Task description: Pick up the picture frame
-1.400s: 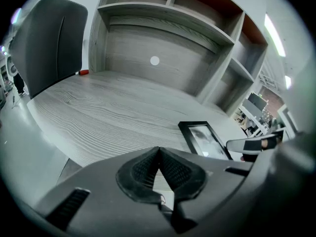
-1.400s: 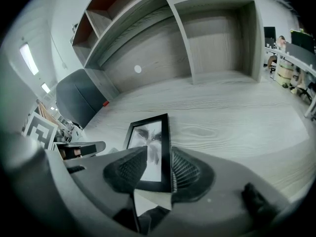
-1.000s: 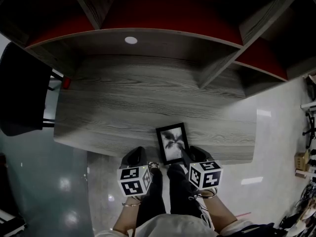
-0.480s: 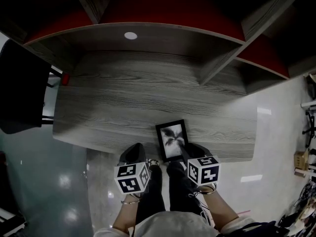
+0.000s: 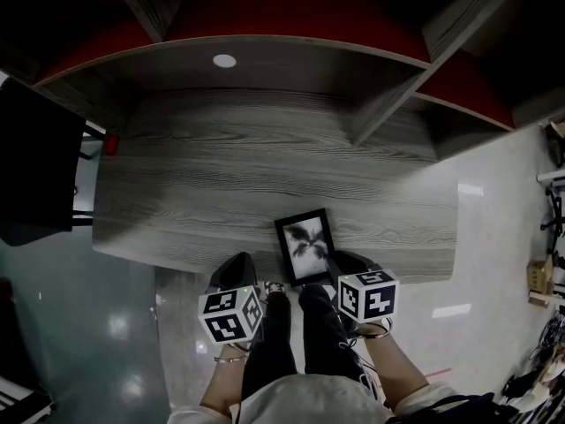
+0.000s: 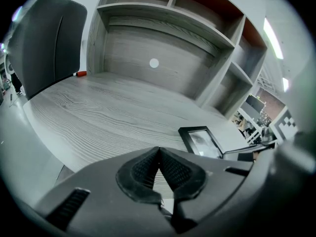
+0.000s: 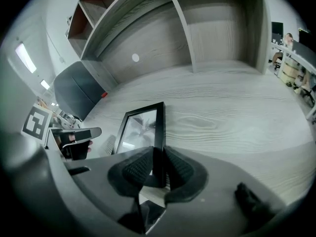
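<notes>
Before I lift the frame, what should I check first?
1. Right hand-held gripper on the frame: ok. Its jaws have just been closing, and the frame's right edge is clamped between them.
2. Grip balance: cannot tell. It holds only one edge, near a corner, so the frame may tilt.
3. Left hand-held gripper clear of the frame: ok. It is shut, empty and off to the frame's left.
4. Desk around the frame: ok. Nothing touches the frame.
5. Headroom: ok. The shelves stand at the back and the frame lies by the front edge.
</notes>
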The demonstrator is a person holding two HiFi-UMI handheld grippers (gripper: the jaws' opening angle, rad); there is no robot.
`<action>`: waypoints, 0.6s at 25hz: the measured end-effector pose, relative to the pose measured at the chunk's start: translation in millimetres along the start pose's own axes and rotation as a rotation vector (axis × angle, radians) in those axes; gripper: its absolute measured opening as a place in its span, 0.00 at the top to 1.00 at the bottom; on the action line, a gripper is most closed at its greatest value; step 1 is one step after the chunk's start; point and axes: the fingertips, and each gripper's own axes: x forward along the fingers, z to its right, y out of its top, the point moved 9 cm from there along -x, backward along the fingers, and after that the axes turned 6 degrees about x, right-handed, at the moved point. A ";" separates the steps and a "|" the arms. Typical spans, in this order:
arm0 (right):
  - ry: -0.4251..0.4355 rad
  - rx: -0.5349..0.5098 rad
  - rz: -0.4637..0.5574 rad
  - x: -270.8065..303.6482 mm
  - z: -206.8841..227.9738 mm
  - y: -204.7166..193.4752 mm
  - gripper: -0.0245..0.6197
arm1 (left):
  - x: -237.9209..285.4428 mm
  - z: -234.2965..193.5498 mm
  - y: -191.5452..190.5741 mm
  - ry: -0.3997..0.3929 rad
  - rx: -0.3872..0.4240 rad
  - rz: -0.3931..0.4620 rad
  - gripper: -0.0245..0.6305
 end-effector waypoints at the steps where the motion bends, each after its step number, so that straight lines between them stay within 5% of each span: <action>1: -0.001 0.001 -0.001 -0.2 0.1 0.1 0.82 | -0.1 0.0 0.3 -0.004 -0.004 0.001 0.94; 15: 0.009 0.048 0.055 -4.9 1.0 -8.4 0.83 | -3.0 3.5 -0.9 -0.026 -0.019 0.001 0.94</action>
